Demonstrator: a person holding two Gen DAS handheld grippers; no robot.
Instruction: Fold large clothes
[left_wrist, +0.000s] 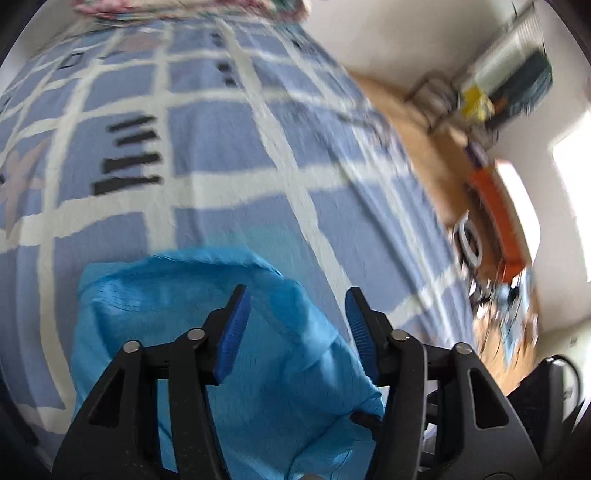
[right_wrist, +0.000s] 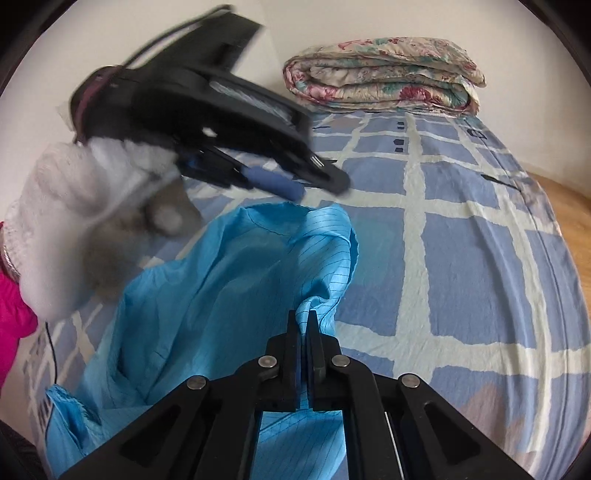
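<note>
Two black two-finger grippers work over a thin bright-blue pinstriped garment (right_wrist: 207, 295) lying crumpled on a bed sheet of blue squares and white bands (right_wrist: 461, 258). Right gripper (right_wrist: 306, 325) pinches a raised fold of it, fingers pressed together. Left gripper (left_wrist: 295, 325), in a white-gloved hand (right_wrist: 74, 221), hangs above with fingers spread, gripping nothing. Folded floral quilt (right_wrist: 384, 74) sits beyond.

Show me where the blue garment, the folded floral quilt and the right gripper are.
blue garment (right_wrist: 207, 295): right wrist view, on its bunched middle.
folded floral quilt (right_wrist: 384, 75): right wrist view, on its side folds.
right gripper (right_wrist: 303, 321): right wrist view, between fingertips pinching the garment.
</note>
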